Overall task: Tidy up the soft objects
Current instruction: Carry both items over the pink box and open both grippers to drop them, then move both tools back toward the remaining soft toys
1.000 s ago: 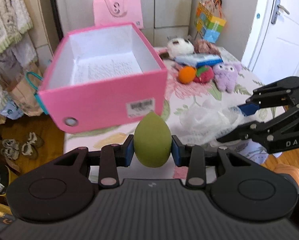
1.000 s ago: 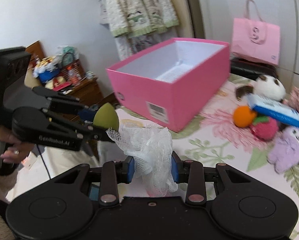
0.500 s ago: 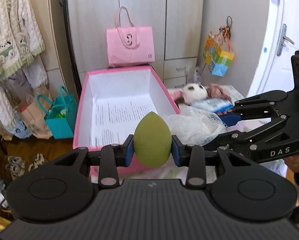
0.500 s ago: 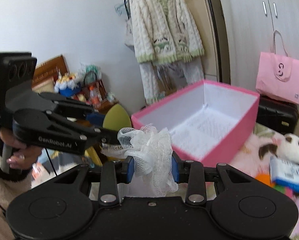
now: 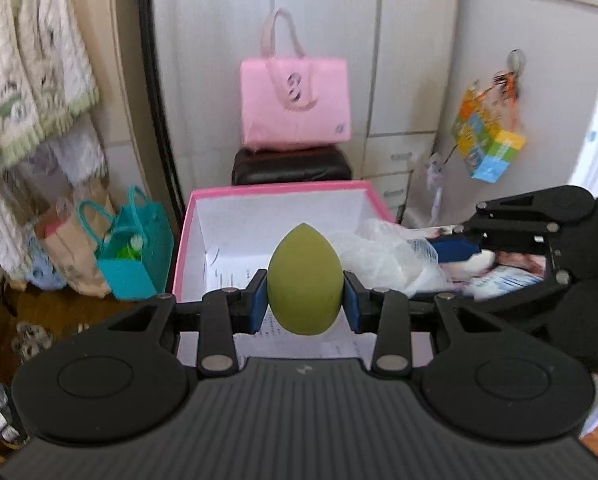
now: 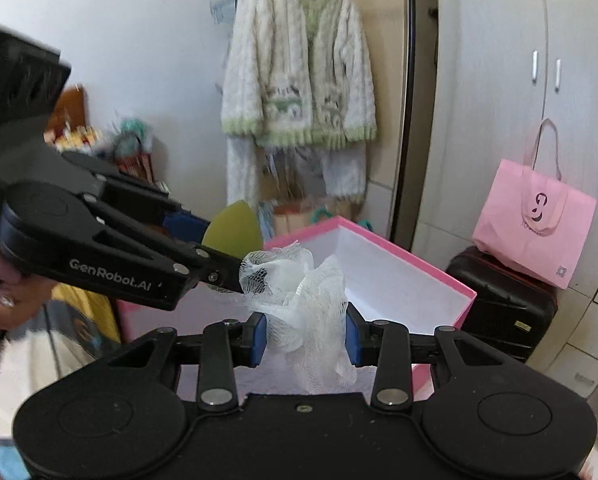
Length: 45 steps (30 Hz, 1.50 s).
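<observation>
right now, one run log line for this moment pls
left gripper: shut on green sponge | right gripper: shut on white mesh pouf | both above pink box

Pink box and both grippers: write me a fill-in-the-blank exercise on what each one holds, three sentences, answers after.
1. The left gripper is shut on a green, egg-shaped ____.
2. The right gripper holds a white mesh bath pouf in front of the open ____ box.
3. Beyond the box, a pink tote bag sits on top of a ____ suitcase.

Missing words: sponge; pink; black
</observation>
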Motion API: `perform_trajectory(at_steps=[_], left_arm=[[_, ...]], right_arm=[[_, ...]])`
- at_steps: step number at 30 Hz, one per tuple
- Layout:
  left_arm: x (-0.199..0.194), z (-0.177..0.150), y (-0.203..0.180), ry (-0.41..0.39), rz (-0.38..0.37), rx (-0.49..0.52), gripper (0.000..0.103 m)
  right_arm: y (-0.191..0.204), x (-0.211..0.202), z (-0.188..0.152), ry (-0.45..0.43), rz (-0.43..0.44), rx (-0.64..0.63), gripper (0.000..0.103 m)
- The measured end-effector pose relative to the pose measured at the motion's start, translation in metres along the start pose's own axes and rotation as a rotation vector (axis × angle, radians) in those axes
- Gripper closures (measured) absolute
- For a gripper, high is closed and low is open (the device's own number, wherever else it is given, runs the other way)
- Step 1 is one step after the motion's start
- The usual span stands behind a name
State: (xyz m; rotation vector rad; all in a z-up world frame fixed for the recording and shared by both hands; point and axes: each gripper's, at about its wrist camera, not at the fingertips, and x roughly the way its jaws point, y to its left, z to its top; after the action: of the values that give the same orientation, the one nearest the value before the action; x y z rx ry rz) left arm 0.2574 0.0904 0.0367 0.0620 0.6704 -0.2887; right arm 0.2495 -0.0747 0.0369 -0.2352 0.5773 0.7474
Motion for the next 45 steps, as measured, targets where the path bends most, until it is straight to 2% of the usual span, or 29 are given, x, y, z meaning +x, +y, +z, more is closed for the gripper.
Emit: perform_trajectory(at_steps=[3,6,14,17,22,24,26,28,32,34,45], left_arm=[[0.041,0.008,0.008,0.100,0.031,-0.001,0.066],[0.073,0.015,0.025,0.169,-0.001,-0.067,0.066],[0.113,0.012,0.024,0.217,0.046,0.010,0.066],[0.116,0.013,0.022,0.224,0.072,0.055,0.065],[0.117,0.014,0.017,0.208,0.105,0.103,0.061],[0.115,0.014,0.015,0.199,0.116,0.123,0.051],[0.108,0.013,0.016,0.178,0.112,0.126,0.046],[0.098,0.013,0.016,0.156,0.110,0.124,0.045],[0.075,0.009,0.013,0.137,0.091,0.149,0.041],[0.063,0.006,0.012,0.128,0.088,0.142,0.041],[-0.009,-0.011,-0.007,0.082,0.041,0.167,0.040]], right_arm=[[-0.008,0.032,0.007,0.073,-0.014,-0.041,0.060],[-0.015,0.058,0.010,0.147,-0.030,-0.124,0.060],[-0.037,0.102,0.016,0.290,0.015,-0.174,0.059],[-0.039,0.107,0.016,0.312,0.016,-0.186,0.059],[-0.037,0.112,0.013,0.303,0.011,-0.188,0.054],[-0.036,0.116,0.011,0.307,-0.007,-0.188,0.051],[-0.033,0.112,0.008,0.297,-0.020,-0.188,0.047],[-0.030,0.106,0.006,0.274,-0.031,-0.188,0.038],[-0.020,0.083,0.005,0.228,-0.021,-0.167,0.036],[-0.015,0.069,0.005,0.202,-0.043,-0.152,0.030],[0.009,-0.014,-0.006,0.082,-0.055,-0.056,0.028]])
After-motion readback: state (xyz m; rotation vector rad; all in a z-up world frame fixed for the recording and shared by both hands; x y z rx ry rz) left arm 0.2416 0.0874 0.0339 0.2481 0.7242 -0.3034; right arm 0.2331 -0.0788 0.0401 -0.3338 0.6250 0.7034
